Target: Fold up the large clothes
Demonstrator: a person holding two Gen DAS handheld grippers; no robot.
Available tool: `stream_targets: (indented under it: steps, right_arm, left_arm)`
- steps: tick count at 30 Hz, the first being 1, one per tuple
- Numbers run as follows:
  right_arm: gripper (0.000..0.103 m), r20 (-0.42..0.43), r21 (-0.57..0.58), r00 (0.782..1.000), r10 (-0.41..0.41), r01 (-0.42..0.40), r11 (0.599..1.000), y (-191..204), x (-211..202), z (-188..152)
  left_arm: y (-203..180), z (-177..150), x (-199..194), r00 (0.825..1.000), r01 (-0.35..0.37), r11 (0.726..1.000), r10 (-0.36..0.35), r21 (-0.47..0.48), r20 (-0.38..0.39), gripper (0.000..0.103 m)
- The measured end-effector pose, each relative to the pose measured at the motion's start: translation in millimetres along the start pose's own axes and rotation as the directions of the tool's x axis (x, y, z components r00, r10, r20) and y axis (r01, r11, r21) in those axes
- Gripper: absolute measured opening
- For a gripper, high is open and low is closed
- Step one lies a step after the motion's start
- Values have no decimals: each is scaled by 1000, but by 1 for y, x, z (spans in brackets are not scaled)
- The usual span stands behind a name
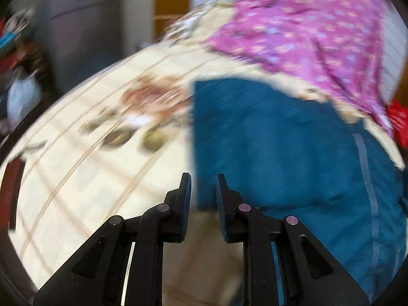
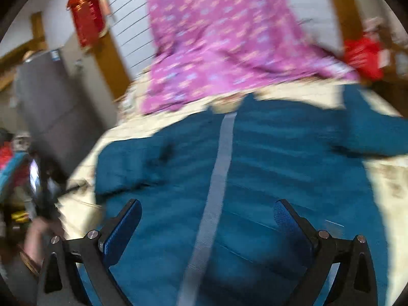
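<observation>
A large teal jacket [image 2: 267, 168] with a grey zip strip [image 2: 219, 168] lies spread on a cream bedspread [image 1: 84, 168]; it also shows in the left wrist view [image 1: 280, 148]. Its left side looks folded in with a straight edge. My left gripper [image 1: 203, 186] hovers at that edge near the jacket's lower corner, jaws a little apart and empty. My right gripper [image 2: 207, 213] is wide open above the jacket's lower middle, straddling the zip strip and holding nothing.
A purple floral cloth [image 2: 216, 43] lies at the head of the bed beyond the jacket, and shows in the left wrist view [image 1: 306, 33]. A grey cabinet [image 2: 58, 107] and clutter stand left of the bed. Red items [image 2: 364, 56] sit at the far right.
</observation>
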State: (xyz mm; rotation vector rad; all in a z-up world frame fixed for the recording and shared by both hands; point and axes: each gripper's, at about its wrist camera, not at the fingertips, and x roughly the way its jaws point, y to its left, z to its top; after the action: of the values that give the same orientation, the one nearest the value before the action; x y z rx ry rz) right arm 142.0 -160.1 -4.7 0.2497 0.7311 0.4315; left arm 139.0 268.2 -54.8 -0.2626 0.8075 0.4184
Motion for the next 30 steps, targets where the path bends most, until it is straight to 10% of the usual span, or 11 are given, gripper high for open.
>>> stream_targets:
  steps: [6,10,15,17,18,20,21,30]
  right_arm:
    - [103,-175,100,958,225,-210,972,37,139,30]
    - [103,-248,138,939,238,-209,968,43,201,36]
    - [103,-252,207,919,305,-256,944,38,237,41]
    - [102,-255,245,879,402,-344,907,41,243,43]
    - [96,-258,253,860,441,-381,889,45,246,43]
    - [43,-248,271,822,512,-449,851,50,248,43]
    - [38,-235,271,817,526,-465,843,51,245,42]
    - [20,-113,103,950,291,-280,955,13,172,68]
  left_arm:
    - [47,-29,33,987,-157,985,154,-77,-48,23]
    - [50,-31,36,993,-106,990,102,-88,-55,70]
    - [37,-27,38,989,-128,991,125,-37,-72,76]
    - [35,-24,40,990,-120,992,117,-38,-73,76]
    - [36,-24,40,991,-118,992,114,-42,-72,76]
    - [37,-24,38,992,-113,992,110,-50,-70,76]
    - [37,-24,38,991,-114,992,110,-52,-70,76]
    - [36,-22,39,990,-127,991,123,-46,-73,76]
